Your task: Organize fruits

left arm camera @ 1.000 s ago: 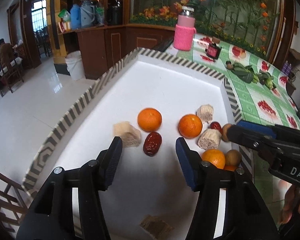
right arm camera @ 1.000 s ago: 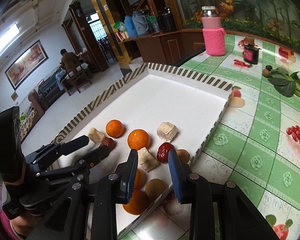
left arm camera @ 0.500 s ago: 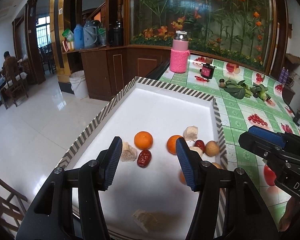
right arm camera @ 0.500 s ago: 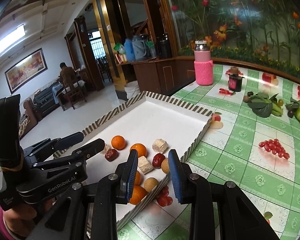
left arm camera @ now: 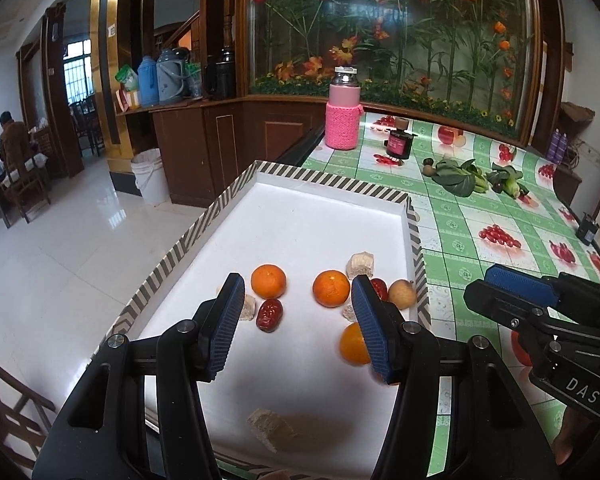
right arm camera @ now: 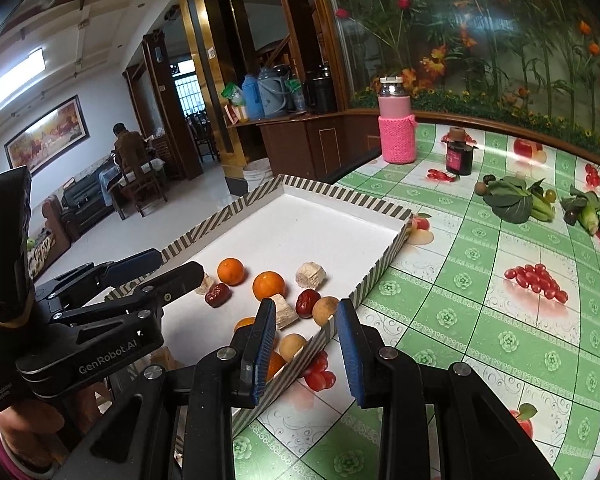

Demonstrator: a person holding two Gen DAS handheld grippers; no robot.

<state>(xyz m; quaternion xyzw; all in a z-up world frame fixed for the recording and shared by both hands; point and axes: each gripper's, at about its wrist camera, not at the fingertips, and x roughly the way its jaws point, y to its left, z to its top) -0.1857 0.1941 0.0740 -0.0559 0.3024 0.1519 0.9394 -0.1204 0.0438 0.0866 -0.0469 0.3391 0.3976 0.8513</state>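
A white tray with a striped rim (left arm camera: 204, 220) holds the fruit. In the left wrist view two oranges (left arm camera: 268, 280) (left arm camera: 331, 288) lie side by side, with a red date (left arm camera: 269, 315) in front of them. A third orange (left arm camera: 352, 345), another date (left arm camera: 380, 288) and a tan round fruit (left arm camera: 403, 293) sit by the right rim. My left gripper (left arm camera: 298, 332) hovers open above these, holding nothing. My right gripper (right arm camera: 305, 340) is open over the tray's near right corner (right arm camera: 324, 338), also holding nothing. Beige chunks (right arm camera: 310, 275) lie among the fruit.
A pink-sleeved bottle (left arm camera: 343, 114), a dark jar (left arm camera: 398, 144) and leafy greens (left arm camera: 458, 176) stand on the green patterned tablecloth (right arm camera: 480, 280) behind the tray. The table drops to the tiled floor at the left. A seated person (right arm camera: 126, 148) is far off.
Both grippers have drawn back and risen from the tray, so the fruit looks smaller and farther off. Neither pair of jaws has changed its gap.
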